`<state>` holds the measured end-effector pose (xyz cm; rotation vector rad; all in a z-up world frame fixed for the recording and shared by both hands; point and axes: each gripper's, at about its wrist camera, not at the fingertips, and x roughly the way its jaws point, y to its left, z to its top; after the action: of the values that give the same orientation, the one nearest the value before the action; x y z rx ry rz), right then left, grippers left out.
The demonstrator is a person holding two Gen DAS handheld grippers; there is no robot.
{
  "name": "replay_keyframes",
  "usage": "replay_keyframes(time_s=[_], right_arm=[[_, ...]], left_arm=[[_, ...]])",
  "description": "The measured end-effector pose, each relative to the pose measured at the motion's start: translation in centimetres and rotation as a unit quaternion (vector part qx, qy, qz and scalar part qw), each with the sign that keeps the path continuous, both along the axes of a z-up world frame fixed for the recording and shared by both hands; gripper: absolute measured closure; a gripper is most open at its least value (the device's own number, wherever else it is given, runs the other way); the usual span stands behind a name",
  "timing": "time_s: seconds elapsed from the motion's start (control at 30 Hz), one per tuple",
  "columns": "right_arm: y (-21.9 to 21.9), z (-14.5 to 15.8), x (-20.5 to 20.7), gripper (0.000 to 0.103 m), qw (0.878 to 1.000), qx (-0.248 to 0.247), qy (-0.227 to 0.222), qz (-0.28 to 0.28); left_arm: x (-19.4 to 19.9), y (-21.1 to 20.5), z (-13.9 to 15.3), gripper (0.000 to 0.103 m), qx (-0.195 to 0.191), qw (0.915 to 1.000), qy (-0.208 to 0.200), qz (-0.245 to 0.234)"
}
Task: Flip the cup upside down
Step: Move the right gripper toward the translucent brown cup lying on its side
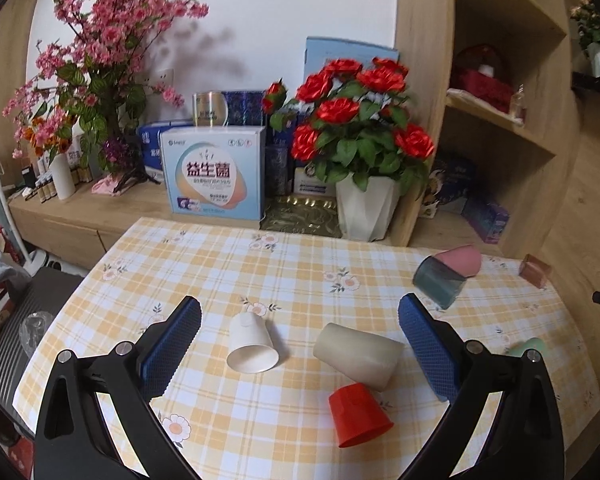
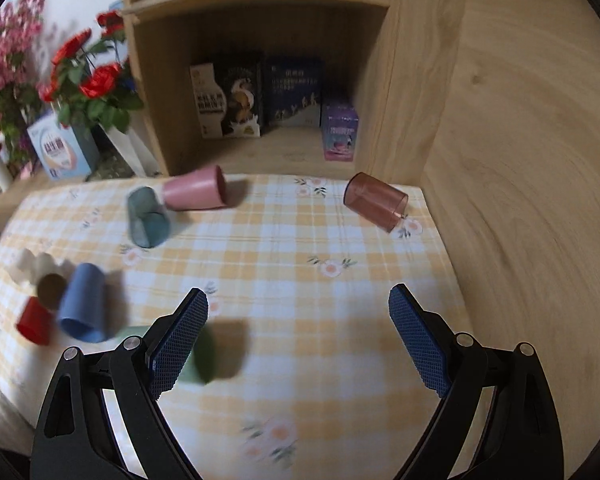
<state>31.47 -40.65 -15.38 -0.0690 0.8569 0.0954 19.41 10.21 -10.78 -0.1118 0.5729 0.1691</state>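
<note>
Several cups lie on their sides on the yellow checked tablecloth point(image 1: 260, 264). In the left wrist view my left gripper point(image 1: 300, 344) is open and empty above a white paper cup point(image 1: 251, 344), a beige cup point(image 1: 358, 356) and a red cup point(image 1: 356, 416) that stands mouth down. A grey-blue cup point(image 1: 440, 282) and a pink cup point(image 1: 462, 258) lie at the far right. In the right wrist view my right gripper point(image 2: 298, 340) is open and empty. A green cup point(image 2: 198, 354) lies behind its left finger. A blue cup point(image 2: 82, 304), pink cup point(image 2: 196, 188), teal cup point(image 2: 146, 218) and translucent brown cup point(image 2: 376, 200) lie around.
Behind the table stand a white vase of red roses point(image 1: 364, 208), a probiotic box point(image 1: 214, 172) and pink blossoms point(image 1: 100, 60). A wooden shelf unit point(image 2: 260, 80) with boxes rises at the far edge. A wooden wall point(image 2: 520, 160) runs along the table's right side.
</note>
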Motion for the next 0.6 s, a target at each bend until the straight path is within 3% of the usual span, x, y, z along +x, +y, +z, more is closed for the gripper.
replay_keyframes(time_s=[0.2, 0.37, 0.6], right_arm=[[-2.2, -3.2, 9.4, 0.014, 0.993, -0.098, 0.038, 0.05], [-5.0, -6.4, 17.9, 0.014, 0.988, -0.111, 0.084, 0.063], [-5.4, -10.3, 24.2, 0.014, 0.976, -0.147, 0.13, 0.09]], left_arm=[[2.8, 0.7, -2.1, 0.007, -0.004, 0.9994, 0.018, 0.03], [4.7, 1.2, -3.3, 0.007, -0.004, 0.9977, 0.025, 0.063], [7.6, 0.8, -4.7, 0.007, 0.001, 0.9959, 0.041, 0.081]])
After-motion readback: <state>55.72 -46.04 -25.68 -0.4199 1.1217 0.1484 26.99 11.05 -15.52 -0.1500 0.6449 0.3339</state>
